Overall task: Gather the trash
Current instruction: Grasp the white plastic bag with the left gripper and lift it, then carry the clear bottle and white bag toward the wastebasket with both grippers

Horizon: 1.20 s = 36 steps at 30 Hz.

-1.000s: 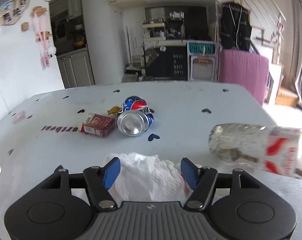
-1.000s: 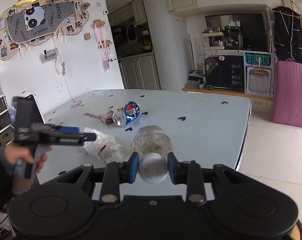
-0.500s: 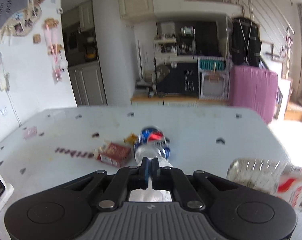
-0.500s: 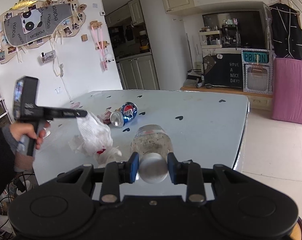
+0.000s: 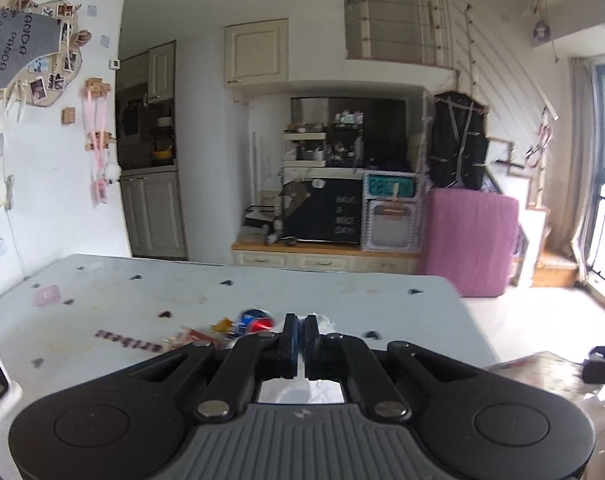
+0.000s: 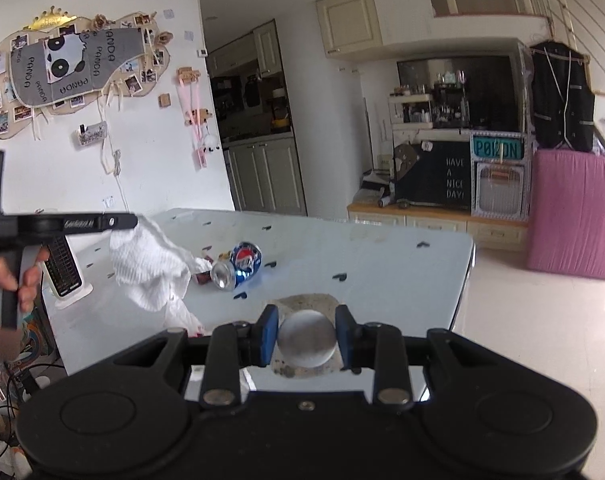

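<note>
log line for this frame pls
left gripper: shut on white tissue, lifted | right gripper: shut on plastic bottle cap | table: Pepsi can

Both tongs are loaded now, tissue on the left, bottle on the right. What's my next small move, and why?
Probably carry both loads off the table toward wherever the trash goes; no bin shows in either view. The left tongs are shut on the tissue, which hangs above the table, and the right tongs clamp the bottle by its cap. The can stays for the next trip.
</note>
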### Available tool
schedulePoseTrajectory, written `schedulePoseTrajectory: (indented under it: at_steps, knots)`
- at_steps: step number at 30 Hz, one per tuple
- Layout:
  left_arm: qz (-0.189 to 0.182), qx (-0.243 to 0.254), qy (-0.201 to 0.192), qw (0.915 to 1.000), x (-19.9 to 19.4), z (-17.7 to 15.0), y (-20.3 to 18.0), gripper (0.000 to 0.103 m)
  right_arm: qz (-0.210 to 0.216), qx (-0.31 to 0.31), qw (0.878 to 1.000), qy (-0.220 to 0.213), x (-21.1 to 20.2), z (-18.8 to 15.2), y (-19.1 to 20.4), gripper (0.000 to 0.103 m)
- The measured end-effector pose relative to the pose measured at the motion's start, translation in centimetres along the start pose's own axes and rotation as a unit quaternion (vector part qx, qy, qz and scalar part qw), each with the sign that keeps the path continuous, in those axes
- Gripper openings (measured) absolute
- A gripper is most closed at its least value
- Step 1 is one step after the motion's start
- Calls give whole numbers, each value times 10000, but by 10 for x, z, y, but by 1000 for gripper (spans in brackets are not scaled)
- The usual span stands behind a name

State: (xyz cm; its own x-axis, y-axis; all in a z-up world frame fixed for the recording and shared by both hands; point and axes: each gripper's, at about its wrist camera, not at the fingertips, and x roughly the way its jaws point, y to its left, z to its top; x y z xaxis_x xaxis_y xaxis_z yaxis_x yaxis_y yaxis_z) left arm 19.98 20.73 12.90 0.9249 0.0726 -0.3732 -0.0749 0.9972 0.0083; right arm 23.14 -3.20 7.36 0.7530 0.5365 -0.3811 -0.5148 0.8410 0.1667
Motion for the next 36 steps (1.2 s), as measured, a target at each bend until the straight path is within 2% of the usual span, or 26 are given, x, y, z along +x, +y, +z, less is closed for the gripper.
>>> schedulePoseTrajectory:
  at_steps: [7,12,17,23,28,33,36]
  knots:
    - [-700,-134,-120,9974,-32,-5,-37,2,214,-92,9997,-65,-32,25,-2,31]
    - [-1098,-353,-27,9933,-32,-18,-57,2,271,-337,9991,-12,-36,37,3,31]
    - [-1087,-633,259,9917,-3,-37,-63,2,476,-187,9987,-10,-11,48,6,31]
    - [-1031,-830,419,9903,26,-41,-48,2,602,-95,9981,-116,19,56,15,32]
    - [-955,-988,467,9894,40,-44,-34,2,703,-246,9972,-16,48,65,31,33]
    - [-947,-1080,535,9882,47,-50,-24,2,699,-487,9962,181,66,59,44,34]
    - [-945,-1099,553,9879,48,-51,-19,2,624,-677,9957,84,69,50,50,37]
